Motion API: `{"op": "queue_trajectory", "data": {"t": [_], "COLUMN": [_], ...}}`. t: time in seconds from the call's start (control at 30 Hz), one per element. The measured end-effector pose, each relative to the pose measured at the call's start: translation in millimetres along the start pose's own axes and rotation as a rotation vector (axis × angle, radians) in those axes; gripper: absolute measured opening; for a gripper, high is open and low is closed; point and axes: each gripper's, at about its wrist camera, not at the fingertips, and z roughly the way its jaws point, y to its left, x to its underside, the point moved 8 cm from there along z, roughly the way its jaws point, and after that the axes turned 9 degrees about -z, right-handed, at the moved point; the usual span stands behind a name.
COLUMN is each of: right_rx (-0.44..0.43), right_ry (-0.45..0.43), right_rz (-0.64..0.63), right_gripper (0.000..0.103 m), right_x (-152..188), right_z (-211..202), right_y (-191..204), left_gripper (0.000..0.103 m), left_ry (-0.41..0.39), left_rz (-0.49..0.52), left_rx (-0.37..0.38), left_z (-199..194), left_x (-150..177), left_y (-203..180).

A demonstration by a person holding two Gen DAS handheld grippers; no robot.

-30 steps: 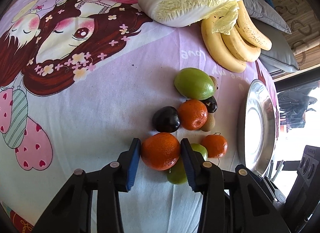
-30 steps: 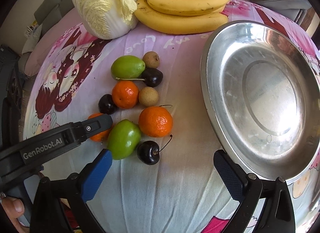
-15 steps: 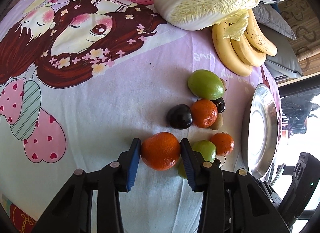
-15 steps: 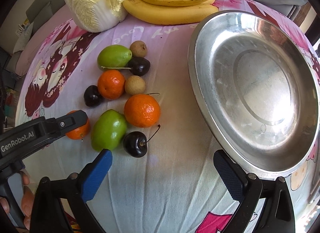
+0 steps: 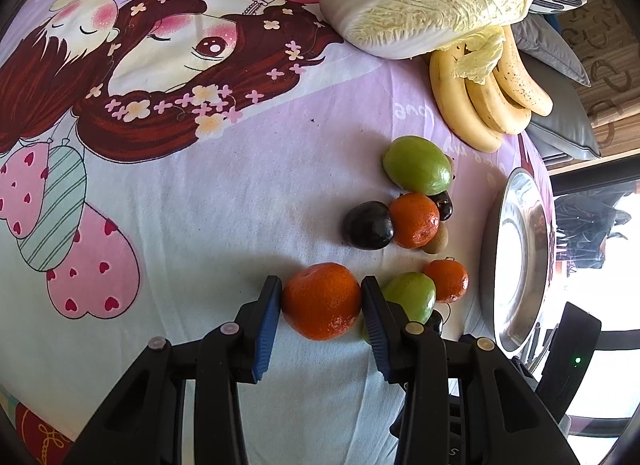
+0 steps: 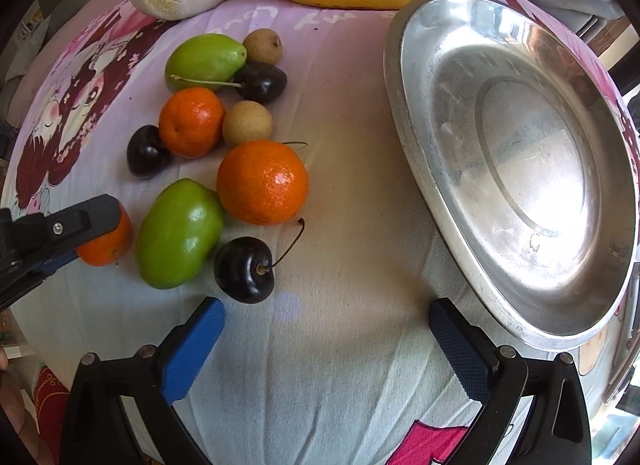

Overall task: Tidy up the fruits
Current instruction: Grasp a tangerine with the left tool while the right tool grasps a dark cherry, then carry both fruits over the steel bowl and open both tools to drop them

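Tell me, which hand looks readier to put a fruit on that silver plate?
Left, I'd say. The left claw is already shut on a round orange tangerine, ready to carry. The right claw hangs open over bare cloth beside the round silver metal plate, holding nothing.

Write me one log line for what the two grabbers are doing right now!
left gripper: shut on orange | right gripper: open, nothing between pads, above cloth near cherry | metal plate: no fruit in it
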Motion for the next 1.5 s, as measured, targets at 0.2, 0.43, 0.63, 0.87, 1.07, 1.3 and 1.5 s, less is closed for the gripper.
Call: {"op": "queue_trajectory", "data": {"t": [0.2, 0.43, 0.63, 0.87, 1.07, 1.3, 1.5], "right_rx": [-0.036, -0.072, -0.08, -0.1, -0.084, -0.07, -0.053], "right_ry": [-0.098, -0.14, -0.158, -0.217, -0.215, -0.194, -0.187], "right_rz": [0.035, -0.02, -0.024, 0.003, 0.042, 0.066, 0.103], "right_gripper": [0.08, 0.038, 0.029, 0.029, 0.029, 0.029, 0.029], "right_x": [-7.9, -22.7, -27.9, -28.3, -31.4, -53.4, -73.9], "right_z": [-17.7, -27.5, -27.6, -52.3, -70.9, -79.0, -81.4], "right_y": [-6.7, 10.3, 21.8, 22.2, 10.7, 0.2, -24.1], "left_gripper": [0.042, 0.042, 0.042, 0.041, 0.041, 0.041, 0.041], "left_ry": [-0.001, -0.003, -0.004, -0.023, -0.033, -0.052, -0.049], "left_rz": [-0.003, 0.001, 0.003, 0.018, 0.034, 0.05, 0.084], "left_rx": [-0.001, -0.009, -0.004, 0.013, 0.029, 0.015, -0.003], "left_z": [1.2, 2.2, 1.4, -7.4, -14.7, -21.3, -21.9], "left_x": [0.0, 0.3, -0.5, -1.5, -5.3, -18.1, -26.7], "left_y": [-0.9, -1.9, -2.0, -8.2, -19.6, -34.1, -61.0]}}
